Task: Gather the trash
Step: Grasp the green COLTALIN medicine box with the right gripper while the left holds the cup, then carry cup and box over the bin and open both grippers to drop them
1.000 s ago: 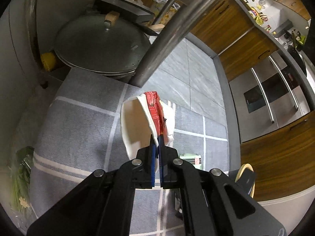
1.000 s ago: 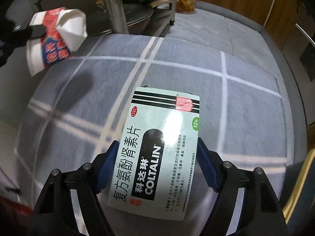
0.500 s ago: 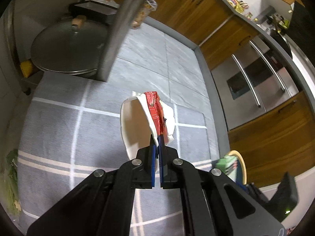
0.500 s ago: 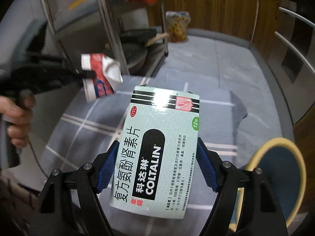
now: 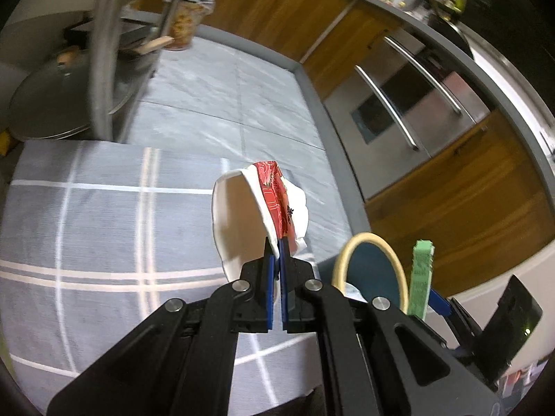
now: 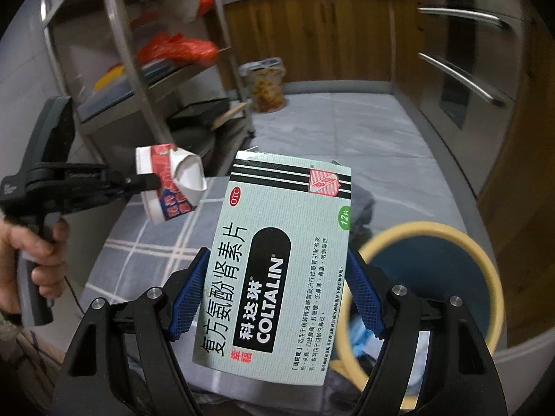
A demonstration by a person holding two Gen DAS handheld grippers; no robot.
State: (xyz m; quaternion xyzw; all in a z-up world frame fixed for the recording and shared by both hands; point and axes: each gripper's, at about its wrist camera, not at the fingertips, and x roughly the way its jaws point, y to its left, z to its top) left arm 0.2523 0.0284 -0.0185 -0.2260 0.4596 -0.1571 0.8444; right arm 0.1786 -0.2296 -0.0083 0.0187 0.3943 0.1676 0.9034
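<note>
Both items lifted off the mat and carried toward the bin.

Left wrist view: our left gripper (image 5: pixel 275 260) stays pinched on the crushed paper cup (image 5: pixel 258 215); the yellow-rimmed bin (image 5: pixel 367 267) has now come into view beside it. Right wrist view: our right gripper (image 6: pixel 277 294) stays clamped across the medicine box (image 6: pixel 277 253), now raised with the bin just beyond; release follows.

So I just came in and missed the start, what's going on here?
A person is collecting trash with a hand-held gripper in each hand. The left hand-held gripper is shut on a crushed paper cup; the right hand-held gripper clamps a Coltalin medicine box. Both are held above the checked mat, beside a yellow-rimmed bin.
</note>
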